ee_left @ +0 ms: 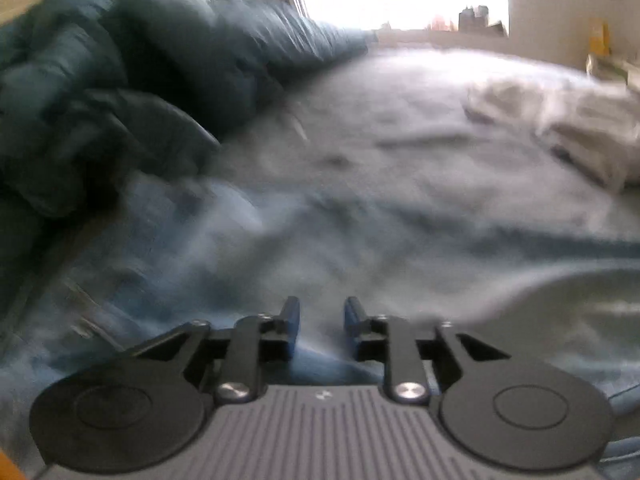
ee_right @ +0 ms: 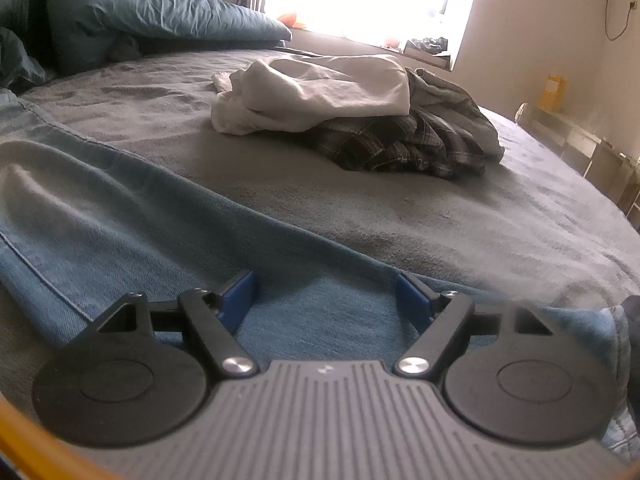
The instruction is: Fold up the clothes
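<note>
While jeans (ee_right: 168, 240) lie near, a clothes heap (ee_right: 360, 116) sits beyond.

No text, label, brand name or number can be read in either view. The only sign is a small pale emblem, two tiny facing shapes, on the ribbed grey body of the left gripper (ee_left: 322, 312) near its front edge, and the same emblem on the ribbed grey body of the right gripper (ee_right: 324, 292); neither forms a letter or a word. A yellow box (ee_right: 552, 92) stands by the far wall, but whatever is printed on it is too small and washed out to make out, and in the left wrist view it is only a yellow blur.
</note>
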A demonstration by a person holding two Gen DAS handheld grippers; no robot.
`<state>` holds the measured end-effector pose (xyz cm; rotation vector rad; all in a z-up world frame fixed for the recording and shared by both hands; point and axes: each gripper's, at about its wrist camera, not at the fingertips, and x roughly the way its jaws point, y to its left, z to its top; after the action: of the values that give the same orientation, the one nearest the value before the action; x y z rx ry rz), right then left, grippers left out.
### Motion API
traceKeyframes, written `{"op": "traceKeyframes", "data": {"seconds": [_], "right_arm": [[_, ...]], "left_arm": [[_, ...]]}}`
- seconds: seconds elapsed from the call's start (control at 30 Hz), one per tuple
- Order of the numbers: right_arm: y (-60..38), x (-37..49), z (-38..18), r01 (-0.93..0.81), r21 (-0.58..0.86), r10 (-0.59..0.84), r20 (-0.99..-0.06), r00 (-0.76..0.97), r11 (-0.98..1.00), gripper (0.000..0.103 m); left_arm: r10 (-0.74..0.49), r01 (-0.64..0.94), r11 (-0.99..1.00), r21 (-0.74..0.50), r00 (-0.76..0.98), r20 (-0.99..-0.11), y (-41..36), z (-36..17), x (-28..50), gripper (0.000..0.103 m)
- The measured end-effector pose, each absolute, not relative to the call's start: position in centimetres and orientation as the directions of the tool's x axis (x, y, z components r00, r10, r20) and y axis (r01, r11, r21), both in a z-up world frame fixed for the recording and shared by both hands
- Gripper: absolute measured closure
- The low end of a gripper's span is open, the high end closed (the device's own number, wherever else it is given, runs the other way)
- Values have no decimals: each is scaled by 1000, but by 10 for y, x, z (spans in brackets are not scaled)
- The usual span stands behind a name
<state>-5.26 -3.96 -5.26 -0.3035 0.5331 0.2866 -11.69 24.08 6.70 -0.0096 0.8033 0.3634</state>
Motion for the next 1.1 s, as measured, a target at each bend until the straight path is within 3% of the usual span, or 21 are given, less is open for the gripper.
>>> {"op": "traceKeyframes", "data": {"seconds": [0.17, 0.3, 0.43, 0.5, 0.53, 0.63, 0.7, 0.73, 0.8, 0.87, 0.9, 0.97, 1.03, 1.1], "right_arm": [[-42, -52, -51, -346, -200, 192, -540, 820, 917, 25], [-40, -51, -51, -345, -199, 190, -543, 818, 918, 25], [-41, -51, -50, -346, -193, 193, -546, 815, 918, 25], [-44, -51, -47, -354, -189, 198, -553, 809, 916, 25], [-46, -51, -45, -358, -187, 201, -558, 805, 915, 25], [-53, -51, -41, -363, -191, 200, -567, 799, 912, 24], [-62, -53, -41, -351, -211, 179, -565, 805, 912, 22], [-68, -53, -41, -347, -211, 173, -569, 804, 914, 22], [-80, -56, -39, -330, -219, 151, -575, 804, 918, 21], [-91, -61, -37, -293, -274, 90, -571, 816, 916, 21], [-97, -65, -38, -266, -318, 45, -563, 825, 910, 21], [-109, -74, -39, -218, -395, -36, -544, 838, 893, 20], [-120, -81, -37, -191, -412, -71, -543, 837, 891, 20], [-127, -87, -32, -165, -425, -103, -541, 835, 890, 20]], "left_arm": [[204, -130, 979, 159, 724, -659, 147, 61, -114, 103], [44, 63, 988, 144, 768, -639, 72, 57, -131, 103], [31, 222, 912, 346, 802, -596, 27, 55, -159, 102], [22, 174, 949, 262, 794, -607, 51, 64, -154, 79], [16, 139, 969, 204, 788, -616, 64, 69, -150, 72], [127, -75, 991, 111, 792, -597, 114, 77, -129, 70], [257, -184, 966, 181, 763, -593, 126, 71, -111, 73], [264, -193, 964, 181, 747, -610, 126, 65, -101, 74], [197, -135, 980, 145, 752, -630, 102, 56, -92, 103], [144, -40, 982, 183, 784, -604, 59, 55, -91, 103], [90, 21, 984, 175, 795, -600, 37, 54, -91, 100], [-23, 134, 981, 138, 795, -607, -5, 51, -89, 103], [-5, 166, 960, 226, 815, -579, -39, 47, -92, 103], [-43, 196, 958, 207, 817, -575, -45, 48, -97, 103]]}}
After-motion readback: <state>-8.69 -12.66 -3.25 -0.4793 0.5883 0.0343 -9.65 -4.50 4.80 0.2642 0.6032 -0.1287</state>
